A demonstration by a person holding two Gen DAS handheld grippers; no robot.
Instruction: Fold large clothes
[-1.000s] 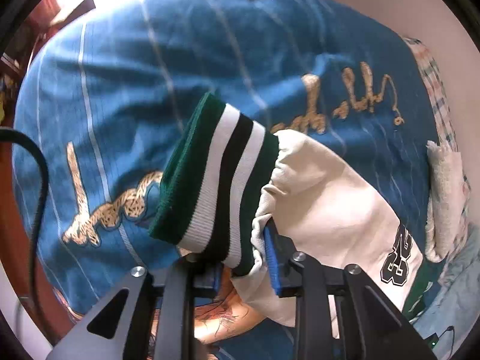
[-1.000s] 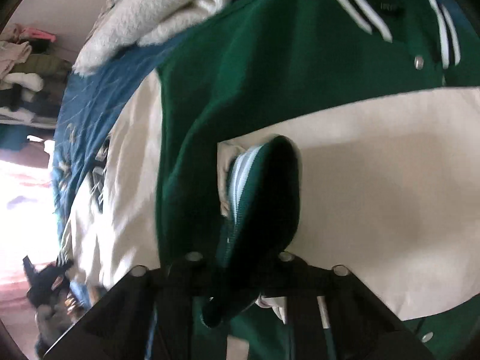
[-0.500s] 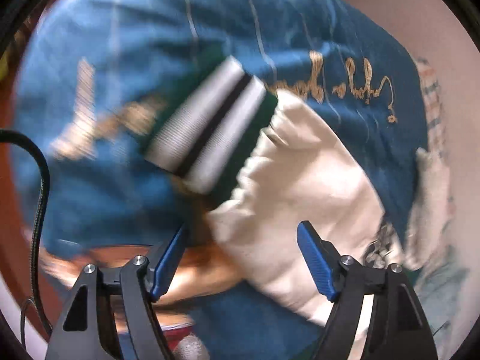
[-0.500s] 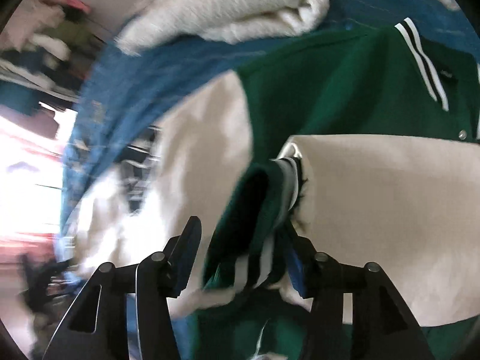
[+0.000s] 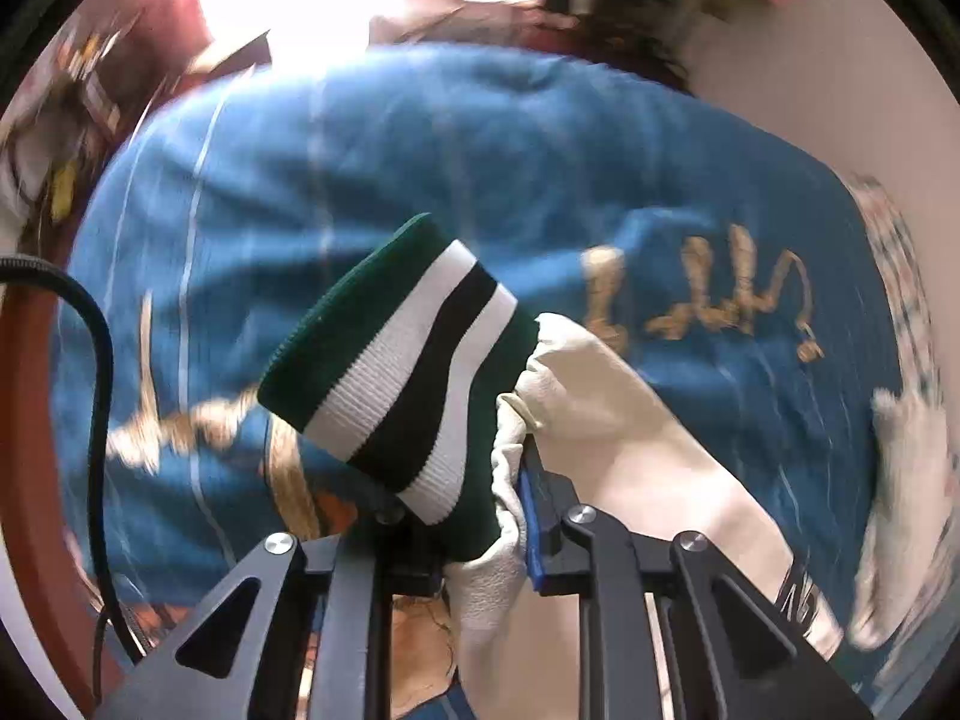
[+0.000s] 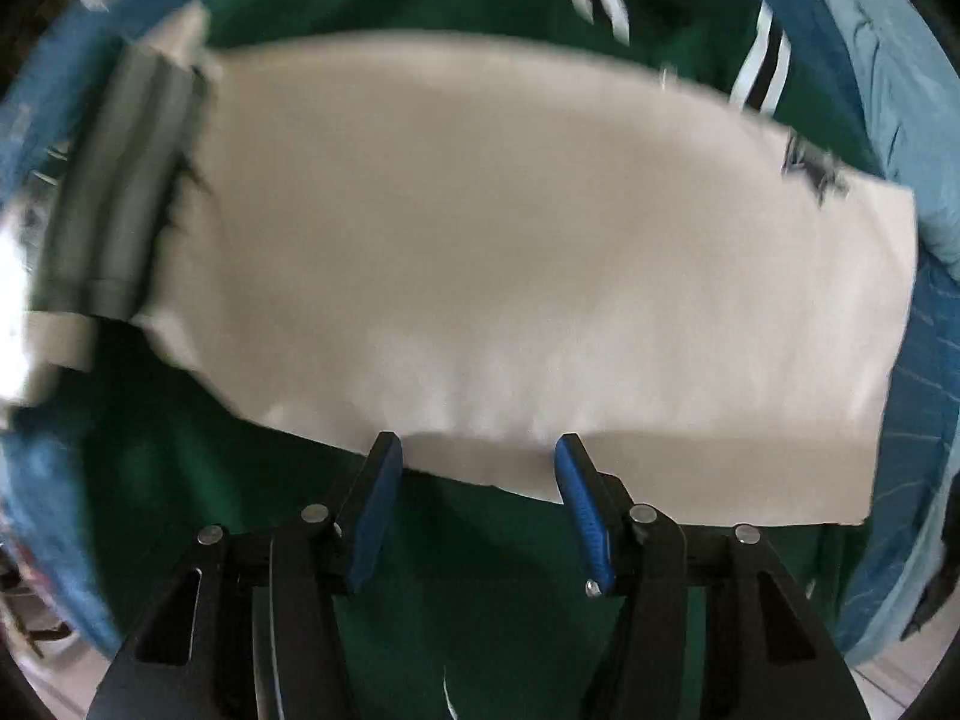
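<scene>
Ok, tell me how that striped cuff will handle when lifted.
Likely floppy: the cuff bends over the left gripper, and the cream sleeve sags behind. The ribbed knit probably grips the pads rather than slipping.

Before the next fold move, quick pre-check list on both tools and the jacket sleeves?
1. Left tool shut on the striped cuff: ok.
2. Left cream sleeve lifted off the blue bedspread: ok.
3. Right tool open, nothing between its fingers: ok.
4. Right cream sleeve lying flat across the green jacket body: ok.
5. Right sleeve's cuff lying flat: cannot tell, blurred.
6. Left grip depth on the cuff: cannot tell, fabric hides it.
</scene>
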